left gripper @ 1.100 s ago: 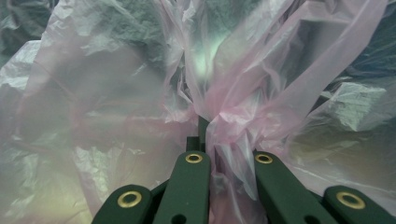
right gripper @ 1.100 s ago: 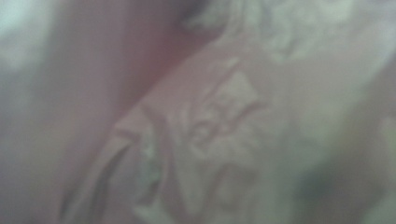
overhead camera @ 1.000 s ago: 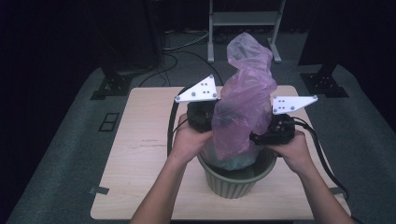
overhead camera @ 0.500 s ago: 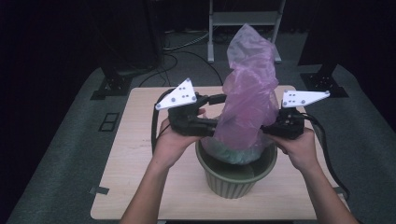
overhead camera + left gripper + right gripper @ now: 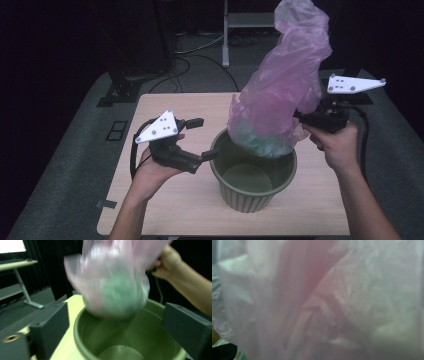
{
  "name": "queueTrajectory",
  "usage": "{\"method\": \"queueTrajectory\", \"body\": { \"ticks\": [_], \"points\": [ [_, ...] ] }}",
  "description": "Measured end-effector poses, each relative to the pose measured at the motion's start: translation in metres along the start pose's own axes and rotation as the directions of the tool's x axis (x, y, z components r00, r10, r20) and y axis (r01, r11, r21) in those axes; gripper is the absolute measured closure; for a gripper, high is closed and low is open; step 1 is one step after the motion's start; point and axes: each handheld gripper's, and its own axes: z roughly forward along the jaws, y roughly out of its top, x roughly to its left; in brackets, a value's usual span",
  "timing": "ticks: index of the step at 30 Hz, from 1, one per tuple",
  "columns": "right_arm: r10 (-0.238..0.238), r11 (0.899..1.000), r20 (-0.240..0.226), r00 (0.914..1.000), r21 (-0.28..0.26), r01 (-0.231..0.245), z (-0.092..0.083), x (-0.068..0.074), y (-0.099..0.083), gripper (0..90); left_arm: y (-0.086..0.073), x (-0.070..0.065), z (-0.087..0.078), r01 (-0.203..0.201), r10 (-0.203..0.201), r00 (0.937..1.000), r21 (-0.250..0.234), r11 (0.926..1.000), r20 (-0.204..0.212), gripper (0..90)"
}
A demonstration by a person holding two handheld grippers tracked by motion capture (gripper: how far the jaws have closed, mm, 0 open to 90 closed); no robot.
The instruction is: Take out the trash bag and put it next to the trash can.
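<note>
**Pink bag comes up out of the green pot**

The right gripper (image 5: 301, 118), held in a person's right hand (image 5: 336, 144), has a pink plastic bag (image 5: 287, 75) pinched at its side, the jaws buried in the film so that their gap cannot be read; in the right gripper view the crumpled plastic presses against the lens. Just below and inboard of that gripper the bag's rounded bottom, showing greenish through the film, hangs over the far rim of a green ribbed pot (image 5: 252, 192) and may yet touch it; its loose top billows well above the gripper. Across the pot, the left gripper (image 5: 202, 138) rests in the person's left hand (image 5: 150, 172) with jaws spread wide and empty, one tip just beside the near rim. Its own view looks between those jaws into the pot (image 5: 130, 345), the blurred bag (image 5: 112, 287) overhead. The pot stands on a pale wooden table (image 5: 165, 205).

The step looks like lifting the bag clear. Done well, it would call for a straight upward pull from the right gripper, slow enough that thin film does not tear, with the left gripper ready to steady the rim should the pot tip.
</note>
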Motion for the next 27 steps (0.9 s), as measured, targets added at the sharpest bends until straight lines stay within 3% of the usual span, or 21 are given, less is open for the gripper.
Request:
{"method": "queueTrajectory", "body": {
  "ticks": [4,9,13,20,24,27],
  "points": [
    [-0.002,1.000,0.045,0.9990,-0.021,0.003,-0.008,-0.007,0.012,89.9,-0.020,0.000,-0.007,0.016,-0.016,0.9997,0.025,0.9995,-0.016,0.0],
    [0.004,0.999,0.100,0.9950,-0.047,0.001,-0.016,-0.017,0.023,89.9,-0.038,0.000,-0.015,0.026,-0.025,0.9993,0.032,0.9991,-0.028,0.0],
    [0.003,0.999,0.160,0.9871,-0.047,0.004,-0.019,-0.030,0.027,89.9,-0.053,0.000,-0.019,0.035,-0.034,0.9984,0.036,0.9987,-0.045,0.0],
    [-0.011,0.999,0.283,0.9590,-0.047,0.026,-0.020,-0.056,0.021,89.9,-0.078,-0.001,-0.023,0.043,-0.040,0.9972,0.044,0.9981,-0.063,0.0],
    [0.017,0.999,0.329,0.9440,-0.041,-0.003,-0.018,-0.073,0.009,89.8,-0.089,-0.003,-0.027,0.052,-0.050,0.9970,0.037,0.9980,-0.060,0.0],
    [0.039,0.999,0.346,0.9374,-0.021,-0.034,-0.014,-0.085,-0.005,89.8,-0.098,-0.005,-0.029,0.069,-0.067,0.9960,0.039,0.9969,-0.059,0.0]
  ]
}}
